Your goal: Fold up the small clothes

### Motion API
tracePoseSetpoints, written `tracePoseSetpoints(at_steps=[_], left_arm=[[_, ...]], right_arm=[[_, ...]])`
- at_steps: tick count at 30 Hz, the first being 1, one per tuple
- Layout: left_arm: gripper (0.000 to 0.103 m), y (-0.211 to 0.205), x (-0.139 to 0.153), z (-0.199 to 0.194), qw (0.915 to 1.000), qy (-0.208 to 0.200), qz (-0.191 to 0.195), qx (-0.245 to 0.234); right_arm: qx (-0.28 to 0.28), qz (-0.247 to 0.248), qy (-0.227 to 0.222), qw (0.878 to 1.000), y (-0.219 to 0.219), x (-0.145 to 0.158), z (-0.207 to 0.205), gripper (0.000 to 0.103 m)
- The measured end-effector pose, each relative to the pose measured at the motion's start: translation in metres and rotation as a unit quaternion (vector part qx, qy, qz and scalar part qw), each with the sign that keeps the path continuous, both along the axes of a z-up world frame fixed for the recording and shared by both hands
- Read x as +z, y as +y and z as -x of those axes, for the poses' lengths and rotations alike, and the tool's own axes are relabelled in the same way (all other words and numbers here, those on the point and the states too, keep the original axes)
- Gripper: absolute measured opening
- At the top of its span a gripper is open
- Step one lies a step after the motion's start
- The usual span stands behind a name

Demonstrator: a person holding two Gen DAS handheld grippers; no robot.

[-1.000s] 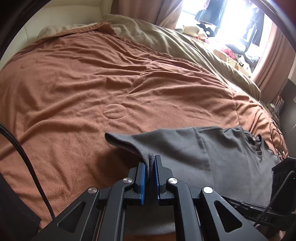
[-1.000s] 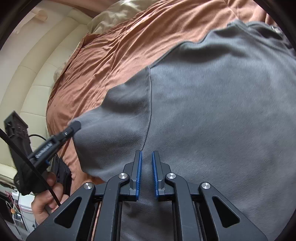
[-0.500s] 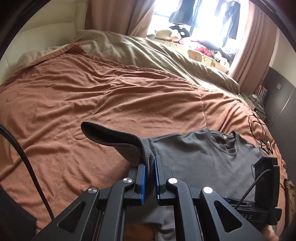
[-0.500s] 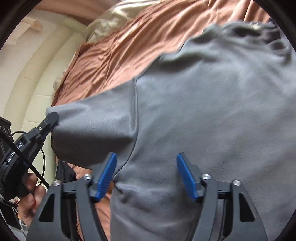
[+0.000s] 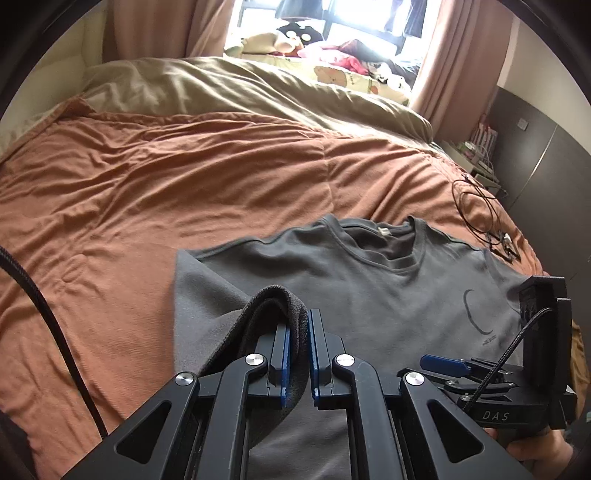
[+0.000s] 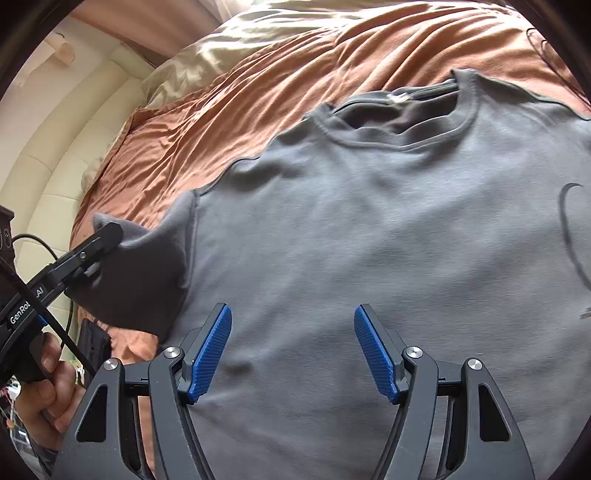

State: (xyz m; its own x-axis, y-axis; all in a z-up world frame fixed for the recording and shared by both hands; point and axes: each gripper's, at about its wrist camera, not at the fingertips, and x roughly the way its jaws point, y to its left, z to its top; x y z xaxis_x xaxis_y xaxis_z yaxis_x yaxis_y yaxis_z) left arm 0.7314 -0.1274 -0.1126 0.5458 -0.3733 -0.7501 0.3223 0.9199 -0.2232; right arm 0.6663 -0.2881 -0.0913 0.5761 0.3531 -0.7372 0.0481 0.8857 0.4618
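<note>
Grey T-shirt: spread front-up on the orange blanket, collar toward the window, dark curved print on the chest.
Sleeve: lifted off the blanket, folded in toward the T-shirt's body, pinched in the left gripper; blue pads clenched on the doubled cloth.
Right gripper: poised over the T-shirt's lower front, jaws spread wide, nothing between them, pads clear of the cloth.
Left wrist view only: olive quilt beyond the blanket, curtains at both sides of the window, soft toys on the sill, 1 coil of black cable on the blanket past the T-shirt's far shoulder, side view of the right gripper at the T-shirt's near edge.
Right wrist view only: cream padded headboard left of the T-shirt, hand gripping the left gripper's handle, the sleeve's seam.
</note>
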Motion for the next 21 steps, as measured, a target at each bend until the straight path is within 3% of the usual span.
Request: tracePoseSetpoints(at_steps=[2,4,6,8,14,21], left_arm=[[0.011,-0.015,-0.006,0.001,0.9997,0.011,0.016,-0.017],[0.022,-0.027,-0.012,0.002,0.9990,0.027,0.020,-0.028],[0.047,-0.031,-0.013,0.004,0.9981,0.034,0.035,-0.038],[0.055,-0.028,-0.008,0.008,0.9984,0.025,0.034,-0.039],[0.055,0.014,0.002,0.012,0.9999,0.014,0.010,0.000],[0.055,0.075,-0.014,0.017,0.9980,0.033,-0.016,0.052]], right_arm=[[-0.005,0.003,0.003,1.000,-0.010,0.003,0.005,0.067],[-0.011,0.004,0.005,1.000,-0.018,0.004,0.010,0.067],[-0.012,0.007,0.004,1.000,-0.022,0.005,0.014,0.067],[-0.007,0.009,0.003,1.000,-0.021,0.005,0.016,0.067],[0.008,0.023,-0.010,1.000,-0.005,0.007,0.012,0.067],[0.045,0.080,-0.021,0.996,0.040,0.008,-0.002,0.067]])
